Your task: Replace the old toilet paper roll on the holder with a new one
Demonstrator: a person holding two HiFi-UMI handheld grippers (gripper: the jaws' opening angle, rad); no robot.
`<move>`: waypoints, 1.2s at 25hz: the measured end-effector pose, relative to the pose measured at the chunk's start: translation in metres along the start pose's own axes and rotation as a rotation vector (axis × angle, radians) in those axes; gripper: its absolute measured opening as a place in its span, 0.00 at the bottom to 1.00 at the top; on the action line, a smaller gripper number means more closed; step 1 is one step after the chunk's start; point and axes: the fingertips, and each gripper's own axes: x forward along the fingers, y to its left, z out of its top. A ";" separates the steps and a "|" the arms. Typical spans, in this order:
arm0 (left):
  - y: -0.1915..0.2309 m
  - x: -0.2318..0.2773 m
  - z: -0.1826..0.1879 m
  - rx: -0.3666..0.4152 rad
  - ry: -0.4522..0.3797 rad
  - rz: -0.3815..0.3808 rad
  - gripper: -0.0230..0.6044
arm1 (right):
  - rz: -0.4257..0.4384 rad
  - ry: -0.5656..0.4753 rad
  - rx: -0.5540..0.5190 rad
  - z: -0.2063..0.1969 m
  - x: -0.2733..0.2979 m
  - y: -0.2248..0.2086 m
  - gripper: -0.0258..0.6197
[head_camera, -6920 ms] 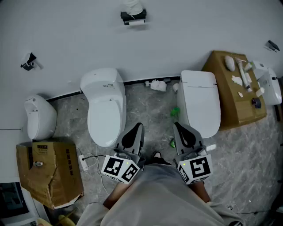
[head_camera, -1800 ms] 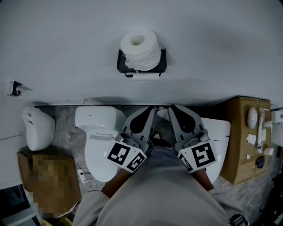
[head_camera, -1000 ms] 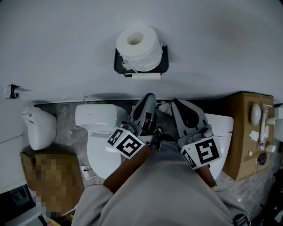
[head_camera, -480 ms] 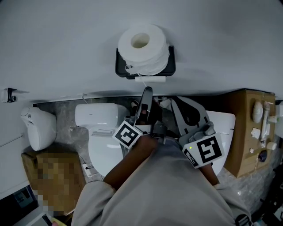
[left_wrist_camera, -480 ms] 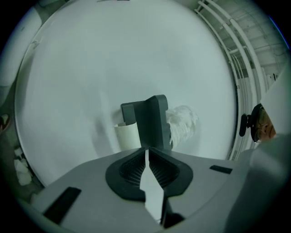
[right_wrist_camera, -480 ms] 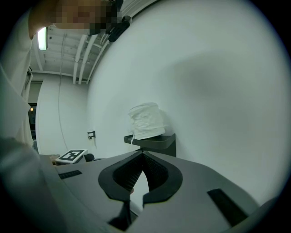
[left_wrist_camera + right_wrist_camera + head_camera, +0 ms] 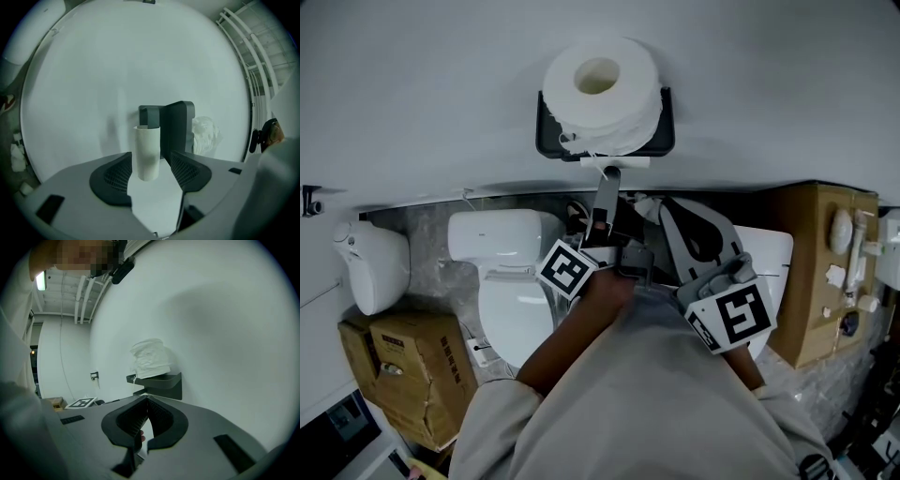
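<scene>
On the white wall (image 7: pixel 441 94) hangs a black holder (image 7: pixel 666 120), and a full new toilet paper roll (image 7: pixel 630 94) sits on its top shelf, a loose tail of paper bunched at its lower edge. Just under that shelf the old roll (image 7: pixel 146 140), now only a bare pale tube, is on the holder's bar. The left gripper (image 7: pixel 151 158) is rolled onto its side and reaches up to the holder. Its jaws have just been opening and stand wide apart, with the tube between them. The right-hand pad (image 7: pixel 180 164) is clearly off the tube. The other pad sits very close, and I cannot quite tell whether it brushes the tube, but nothing is clamped. The right gripper (image 7: pixel 147 401) is held lower and to the right, near the left one, its jaws pressed together with nothing in them, pointing toward the same holder. Below, on the grey marbled floor (image 7: pixel 431 225), a white toilet (image 7: pixel 511 272) stands left of the grippers and a second one (image 7: pixel 769 253) to the right, with a cardboard box (image 7: pixel 403 375) in the near left corner.
</scene>
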 end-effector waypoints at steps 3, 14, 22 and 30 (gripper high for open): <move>0.005 0.003 0.005 -0.016 -0.012 0.001 0.47 | -0.004 0.007 -0.003 -0.001 0.000 0.001 0.06; 0.016 0.020 0.010 -0.073 -0.019 -0.017 0.48 | -0.028 0.016 -0.001 -0.002 0.004 -0.001 0.06; 0.013 0.024 0.012 -0.084 -0.018 -0.050 0.46 | -0.042 0.027 0.011 -0.007 0.002 -0.005 0.06; 0.007 0.025 0.012 -0.061 -0.010 -0.074 0.34 | -0.048 0.020 0.020 -0.006 0.001 -0.007 0.06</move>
